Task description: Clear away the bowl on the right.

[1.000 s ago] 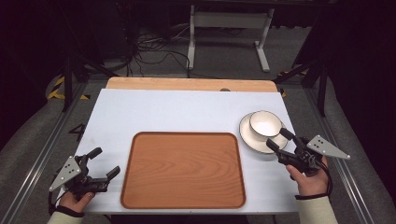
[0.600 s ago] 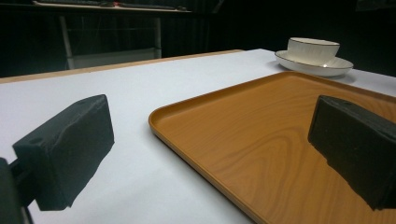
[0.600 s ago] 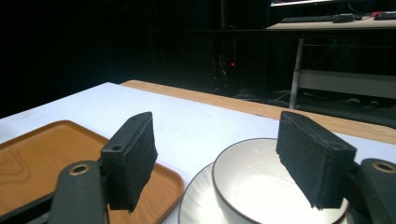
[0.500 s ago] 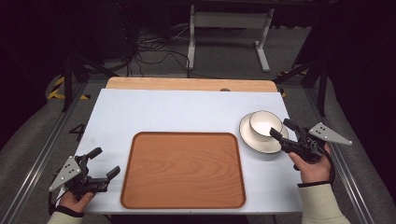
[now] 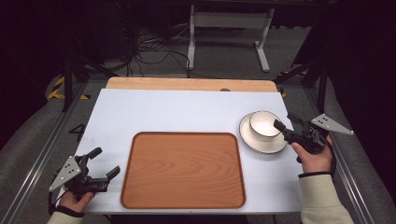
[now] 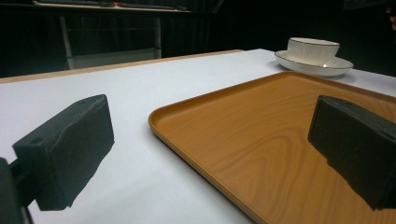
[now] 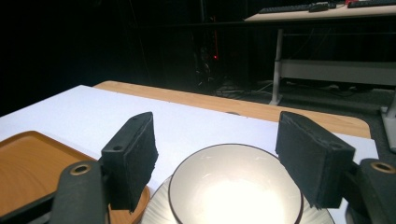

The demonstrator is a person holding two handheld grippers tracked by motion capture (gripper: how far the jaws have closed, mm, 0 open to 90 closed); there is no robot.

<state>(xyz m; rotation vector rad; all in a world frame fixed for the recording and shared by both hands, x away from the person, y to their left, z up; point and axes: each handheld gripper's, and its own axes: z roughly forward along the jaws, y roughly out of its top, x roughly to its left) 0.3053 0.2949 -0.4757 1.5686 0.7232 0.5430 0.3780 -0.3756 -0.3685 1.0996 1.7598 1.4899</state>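
Note:
A white bowl (image 5: pixel 264 123) with a dark rim stands on a white plate (image 5: pixel 259 144) at the right of the table. My right gripper (image 5: pixel 284 120) hovers at the bowl's right edge, open, with nothing between its pads. In the right gripper view the bowl (image 7: pixel 233 191) lies just below and ahead of the spread jaws of my right gripper (image 7: pixel 219 154). A wooden tray (image 5: pixel 183 170) lies at the middle front. My left gripper (image 5: pixel 106 161) rests open at the front left corner, beside the tray's left edge (image 6: pixel 196 144). From there the bowl (image 6: pixel 313 49) and plate (image 6: pixel 314 68) show far off.
The white table top (image 5: pixel 177 112) has a bare wooden strip (image 5: pixel 191 84) along its far edge. Metal rails run down both sides. A dark floor with cables and a table frame (image 5: pixel 229 28) lies beyond.
My right gripper has moved away from the front edge, up along the right side of the plate to the bowl's rim, jaws equally wide. The left gripper has stayed put.

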